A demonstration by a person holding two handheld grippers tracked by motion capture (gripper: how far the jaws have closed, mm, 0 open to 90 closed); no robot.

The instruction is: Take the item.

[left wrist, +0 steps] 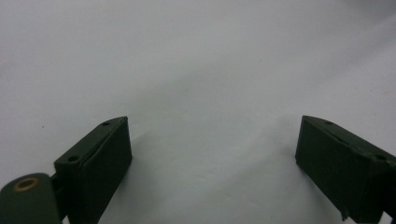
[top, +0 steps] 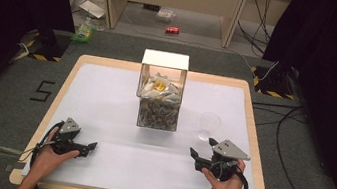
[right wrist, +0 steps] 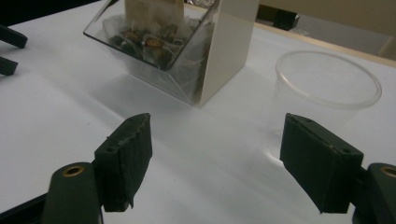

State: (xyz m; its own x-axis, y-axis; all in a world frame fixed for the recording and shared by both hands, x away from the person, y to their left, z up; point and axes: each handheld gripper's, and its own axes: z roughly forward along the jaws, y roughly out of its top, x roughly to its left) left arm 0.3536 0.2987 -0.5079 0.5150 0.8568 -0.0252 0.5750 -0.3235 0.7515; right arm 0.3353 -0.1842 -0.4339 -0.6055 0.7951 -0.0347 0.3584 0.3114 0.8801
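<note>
Item: clear plastic cup [top: 209, 126], upright, empty, right-centre of high view on white table cover [top: 104, 105]; upper right in right gripper view. Rt gripper [top: 201, 152] sits just below-right of cup, lower right of frame; jaws spread wide, nothing between, pointing up-left. Cup lies just ahead of it, slightly to the right of its jaw line, axis vertical, not touching. Lt gripper [top: 89, 147] lower left, jaws spread, empty, well apart from cup. Clear box of tea bags [top: 160, 96] centre frame, near cup's left. Rt hand nearer; judged the one to take cup.
</note>
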